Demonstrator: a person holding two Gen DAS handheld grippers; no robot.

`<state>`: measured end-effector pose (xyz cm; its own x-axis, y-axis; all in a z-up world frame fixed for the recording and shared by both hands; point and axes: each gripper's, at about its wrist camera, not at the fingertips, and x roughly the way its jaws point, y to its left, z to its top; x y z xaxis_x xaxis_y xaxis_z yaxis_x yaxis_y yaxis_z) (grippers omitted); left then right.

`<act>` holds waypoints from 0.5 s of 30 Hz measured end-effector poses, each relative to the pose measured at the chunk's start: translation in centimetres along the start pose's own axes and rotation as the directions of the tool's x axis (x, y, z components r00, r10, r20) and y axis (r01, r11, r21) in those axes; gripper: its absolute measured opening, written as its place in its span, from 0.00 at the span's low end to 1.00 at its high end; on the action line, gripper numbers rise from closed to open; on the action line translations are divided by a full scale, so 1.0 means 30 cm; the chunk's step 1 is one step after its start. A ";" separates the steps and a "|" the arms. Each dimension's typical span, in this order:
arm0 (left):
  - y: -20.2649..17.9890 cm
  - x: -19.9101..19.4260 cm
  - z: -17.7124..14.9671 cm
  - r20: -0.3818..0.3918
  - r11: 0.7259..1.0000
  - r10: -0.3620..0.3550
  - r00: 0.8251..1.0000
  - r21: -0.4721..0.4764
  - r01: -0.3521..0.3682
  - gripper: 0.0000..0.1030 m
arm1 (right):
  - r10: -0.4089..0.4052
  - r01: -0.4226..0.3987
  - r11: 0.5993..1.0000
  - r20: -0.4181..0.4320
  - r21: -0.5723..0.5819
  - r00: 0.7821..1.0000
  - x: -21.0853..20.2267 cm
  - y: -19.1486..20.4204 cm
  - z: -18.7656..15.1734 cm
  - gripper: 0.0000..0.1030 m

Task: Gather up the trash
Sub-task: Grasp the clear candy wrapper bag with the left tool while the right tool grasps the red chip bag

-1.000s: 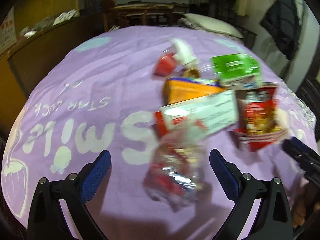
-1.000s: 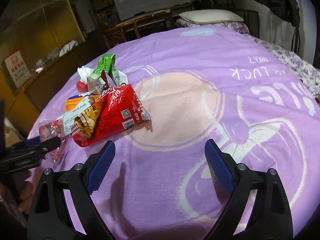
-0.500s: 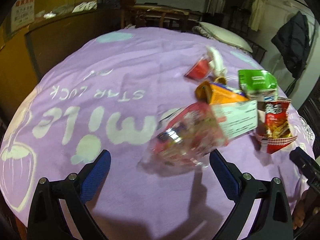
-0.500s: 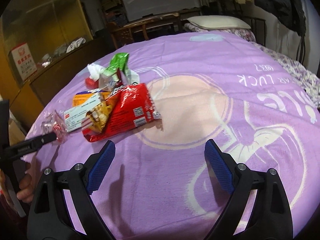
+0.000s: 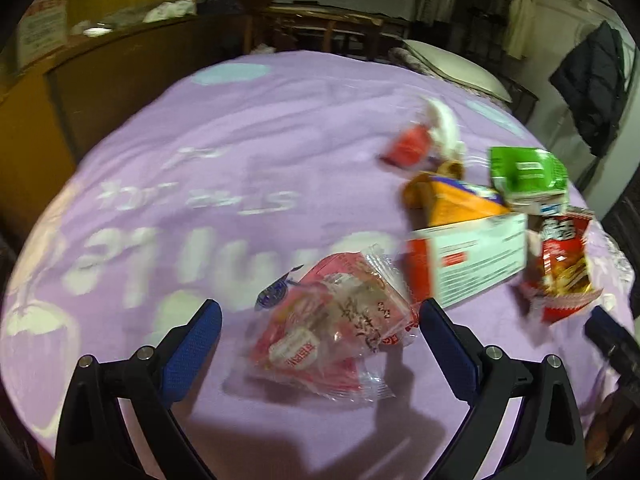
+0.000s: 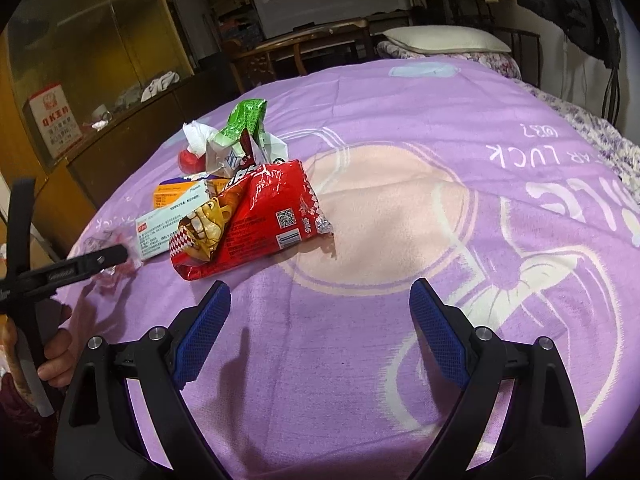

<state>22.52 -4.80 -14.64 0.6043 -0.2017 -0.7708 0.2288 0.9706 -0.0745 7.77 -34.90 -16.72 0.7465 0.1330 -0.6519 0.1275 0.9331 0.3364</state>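
Since 1 s ago the clear wrapper (image 5: pixel 336 328) has slid from the pile's near edge to lie between the left gripper's (image 5: pixel 320 334) jaws, and the view has swung so the pile sits further right. Those jaws stand wide apart, holding nothing; the wrapper lies flat on the purple bed cover (image 5: pixel 208 128), its right corner just beside the right blue pad (image 5: pixel 448 344). Behind it, touching or overlapping, are a white box (image 5: pixel 476 264), an orange box (image 5: pixel 452 200), a green packet (image 5: pixel 524 172), a red chip bag (image 5: pixel 560 268) and a small red item (image 5: pixel 408 144) under white tissue (image 5: pixel 444 124). The right gripper (image 6: pixel 320 324) hovers over bare cover near the chip bag (image 6: pixel 260 216), jaws wide apart and empty. In its view a hand (image 6: pixel 56 352) grips the left gripper's handle at the left edge.
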 end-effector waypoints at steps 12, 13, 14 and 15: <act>0.068 0.021 -0.055 0.009 1.000 -0.015 1.000 -0.026 0.016 0.94 | 0.030 -0.026 0.994 0.044 -0.109 0.999 -0.034 0.104 -0.016 0.86; 0.070 0.016 -0.057 0.017 0.999 -0.017 1.000 -0.029 0.018 0.94 | 0.050 -0.045 0.993 0.041 -0.111 0.998 -0.033 0.115 -0.018 0.86; 0.071 0.018 -0.062 0.014 0.999 -0.015 1.000 -0.029 0.015 0.94 | 0.063 -0.059 0.992 0.037 -0.112 0.997 -0.030 0.124 -0.018 0.86; 0.064 0.021 -0.064 0.012 1.000 -0.004 1.000 -0.017 0.005 0.94 | 0.075 -0.071 0.992 0.033 -0.108 0.997 -0.025 0.135 -0.016 0.86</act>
<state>21.88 -2.80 -16.48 0.6124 -0.2074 -0.7628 0.2182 0.9718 -0.0890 7.41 -31.07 -15.20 0.7754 0.1912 -0.6019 0.0028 0.9520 0.3061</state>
